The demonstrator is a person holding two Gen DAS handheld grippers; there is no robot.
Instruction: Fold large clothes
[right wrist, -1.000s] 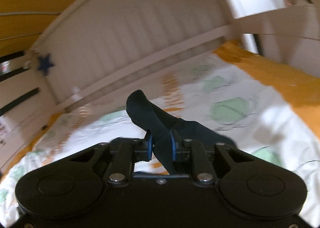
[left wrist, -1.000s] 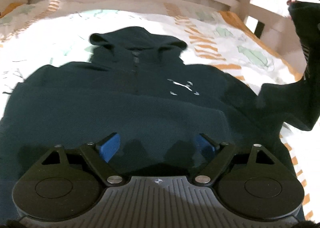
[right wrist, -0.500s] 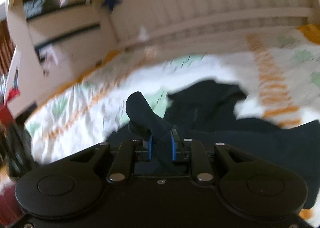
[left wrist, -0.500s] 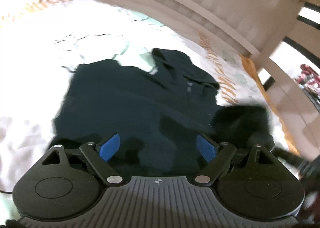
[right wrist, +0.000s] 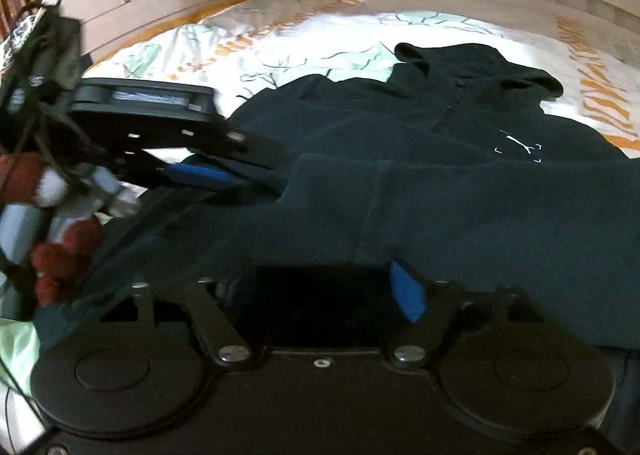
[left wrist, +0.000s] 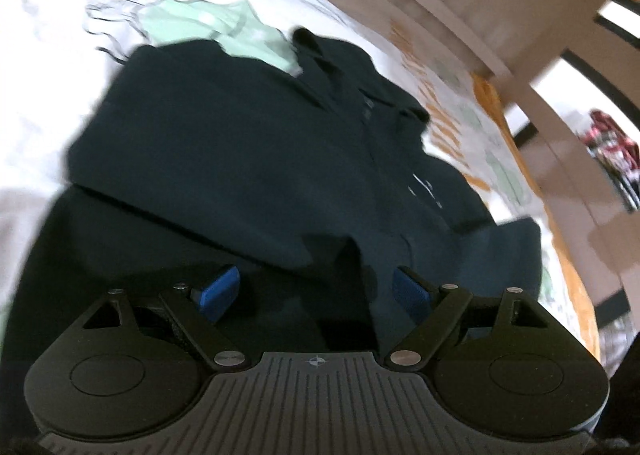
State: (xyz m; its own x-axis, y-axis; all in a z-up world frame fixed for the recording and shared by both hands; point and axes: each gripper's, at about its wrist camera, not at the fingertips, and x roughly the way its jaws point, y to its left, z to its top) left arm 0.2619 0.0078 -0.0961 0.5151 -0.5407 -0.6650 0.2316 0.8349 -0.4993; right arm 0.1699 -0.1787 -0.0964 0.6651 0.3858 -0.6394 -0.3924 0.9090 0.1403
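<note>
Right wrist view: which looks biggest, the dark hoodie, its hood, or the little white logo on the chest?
1. Dark hoodie: spreads across most of the bedspread.
2. Hood: a modest part at the hoodie's far end, so distance may shrink it somewhat.
3. White logo: tiny by comparison.

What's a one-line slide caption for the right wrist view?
Right hand-held gripper open over sleeve laid across dark hoodie on patterned bedspread.
</note>
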